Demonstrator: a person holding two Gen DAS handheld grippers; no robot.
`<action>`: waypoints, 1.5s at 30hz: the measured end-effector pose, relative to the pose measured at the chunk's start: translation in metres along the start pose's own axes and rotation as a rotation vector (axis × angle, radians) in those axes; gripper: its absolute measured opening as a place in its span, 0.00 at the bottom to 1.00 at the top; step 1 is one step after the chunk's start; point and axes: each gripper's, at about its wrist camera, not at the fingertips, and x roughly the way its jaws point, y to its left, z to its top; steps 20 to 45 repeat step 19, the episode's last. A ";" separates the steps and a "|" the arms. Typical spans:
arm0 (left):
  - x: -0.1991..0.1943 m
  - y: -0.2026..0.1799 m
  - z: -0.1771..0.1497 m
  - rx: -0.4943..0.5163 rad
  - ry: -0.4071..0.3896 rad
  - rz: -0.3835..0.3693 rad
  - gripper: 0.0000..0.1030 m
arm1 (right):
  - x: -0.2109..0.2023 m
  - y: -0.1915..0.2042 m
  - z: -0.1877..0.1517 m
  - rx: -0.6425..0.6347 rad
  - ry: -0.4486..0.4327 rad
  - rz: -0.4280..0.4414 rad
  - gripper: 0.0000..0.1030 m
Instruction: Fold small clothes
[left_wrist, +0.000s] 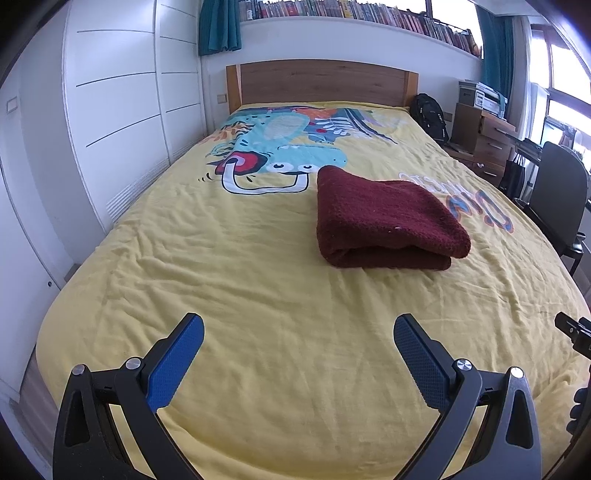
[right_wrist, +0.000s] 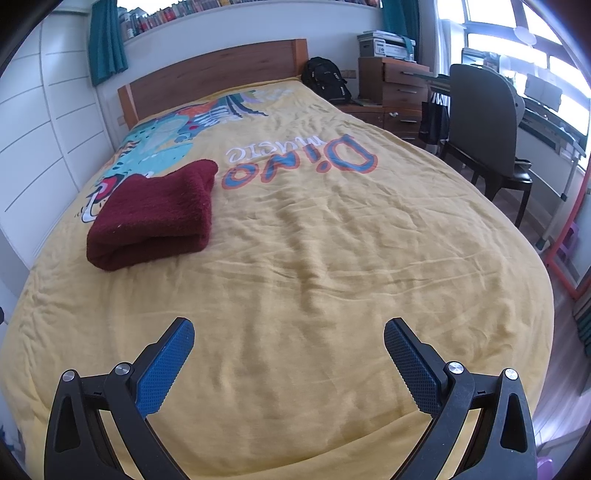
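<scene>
While both claws gape empty, left claw (left_wrist: 298, 325), right claw (right_wrist: 289, 330), one folded maroon garment (left_wrist: 384, 218), one yellow bedspread (left_wrist: 258, 280).

A folded maroon garment (left_wrist: 384, 218) lies on the yellow-sheeted bed (left_wrist: 258, 314), seemingly alone.

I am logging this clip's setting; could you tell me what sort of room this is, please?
Most likely a bedroom: a bed with a wooden headboard, a yellow dinosaur bedspread and white wardrobe doors.

home bedroom | bed (left_wrist: 258, 258) | wardrobe (left_wrist: 110, 110) | probably bookshelf (left_wrist: 369, 11)
</scene>
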 end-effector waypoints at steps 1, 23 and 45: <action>0.000 0.000 -0.001 -0.002 0.000 0.001 0.99 | 0.000 -0.001 0.000 0.000 0.000 -0.001 1.00; 0.006 0.002 -0.006 -0.002 0.022 0.017 0.99 | -0.008 -0.003 0.001 -0.001 -0.019 -0.011 1.00; 0.006 0.002 -0.006 -0.002 0.022 0.017 0.99 | -0.008 -0.003 0.001 -0.001 -0.019 -0.011 1.00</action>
